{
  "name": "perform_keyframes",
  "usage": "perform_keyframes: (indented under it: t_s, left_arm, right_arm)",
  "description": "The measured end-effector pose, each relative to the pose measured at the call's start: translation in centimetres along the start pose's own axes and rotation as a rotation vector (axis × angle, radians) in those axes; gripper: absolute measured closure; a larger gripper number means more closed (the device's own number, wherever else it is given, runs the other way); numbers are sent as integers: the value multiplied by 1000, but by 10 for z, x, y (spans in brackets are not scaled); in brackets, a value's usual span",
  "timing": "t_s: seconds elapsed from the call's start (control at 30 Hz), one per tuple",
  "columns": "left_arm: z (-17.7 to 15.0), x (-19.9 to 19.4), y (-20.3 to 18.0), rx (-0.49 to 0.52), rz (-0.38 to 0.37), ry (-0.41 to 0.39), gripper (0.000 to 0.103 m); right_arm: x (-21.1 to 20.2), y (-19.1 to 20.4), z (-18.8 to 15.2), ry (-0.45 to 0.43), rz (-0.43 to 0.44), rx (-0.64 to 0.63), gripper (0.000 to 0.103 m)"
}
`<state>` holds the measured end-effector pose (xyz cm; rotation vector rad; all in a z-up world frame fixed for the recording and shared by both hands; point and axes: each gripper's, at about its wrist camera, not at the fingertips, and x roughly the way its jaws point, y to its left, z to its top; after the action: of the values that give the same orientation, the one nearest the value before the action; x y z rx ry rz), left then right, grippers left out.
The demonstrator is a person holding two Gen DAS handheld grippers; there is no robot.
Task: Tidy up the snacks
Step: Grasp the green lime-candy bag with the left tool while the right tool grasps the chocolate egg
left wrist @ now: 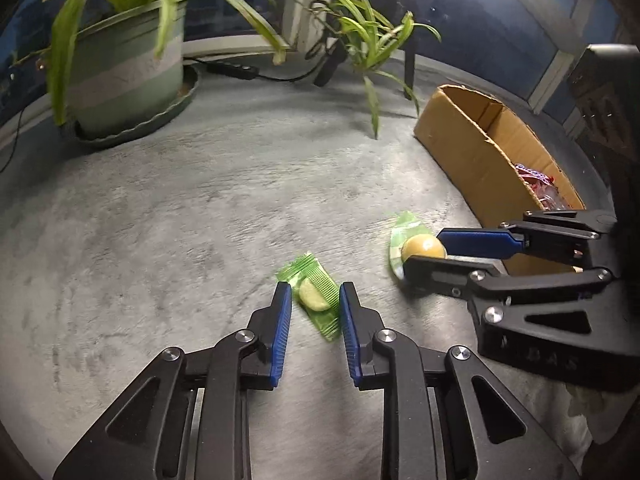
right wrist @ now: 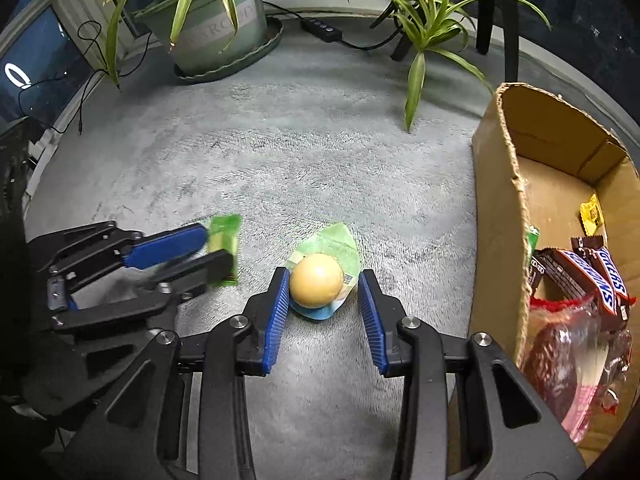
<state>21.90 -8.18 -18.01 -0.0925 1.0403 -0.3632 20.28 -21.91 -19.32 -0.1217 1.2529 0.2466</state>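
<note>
A green wrapped snack [left wrist: 316, 295] lies on the grey mat between the fingers of my left gripper [left wrist: 315, 300], which is open around it; it also shows in the right wrist view [right wrist: 225, 245]. A yellow ball-shaped snack in a green wrapper [right wrist: 318, 280] lies between the fingers of my right gripper [right wrist: 325, 292], which is open; the left pad touches it. It also shows in the left wrist view [left wrist: 422, 247] with the right gripper [left wrist: 426, 252] around it. A cardboard box [right wrist: 500, 216] at the right holds Snickers bars [right wrist: 592, 276] and a red bag [right wrist: 568, 356].
A potted plant [left wrist: 128, 76] in a green saucer stands at the back left. A second plant [right wrist: 424, 12] hangs leaves over the mat near the box. A black cable with a switch [right wrist: 324, 28] runs along the back edge by the window.
</note>
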Motion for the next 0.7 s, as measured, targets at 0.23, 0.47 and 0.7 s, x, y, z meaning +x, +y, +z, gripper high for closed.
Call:
perform_keyframes:
  t_s: [0.23,0.47,0.7]
  left_arm:
    - [6,7,-14,134,10,15,75]
    - [4,11,-22,251,54,18,79]
    - [5,9,-10,227,50,18,82]
  right_arm:
    - [-3,-1,-2,-5,-4,-14,66]
    - [2,2,1,6,-13,-35,66]
    - [8,6,2,18,-24,-59,66]
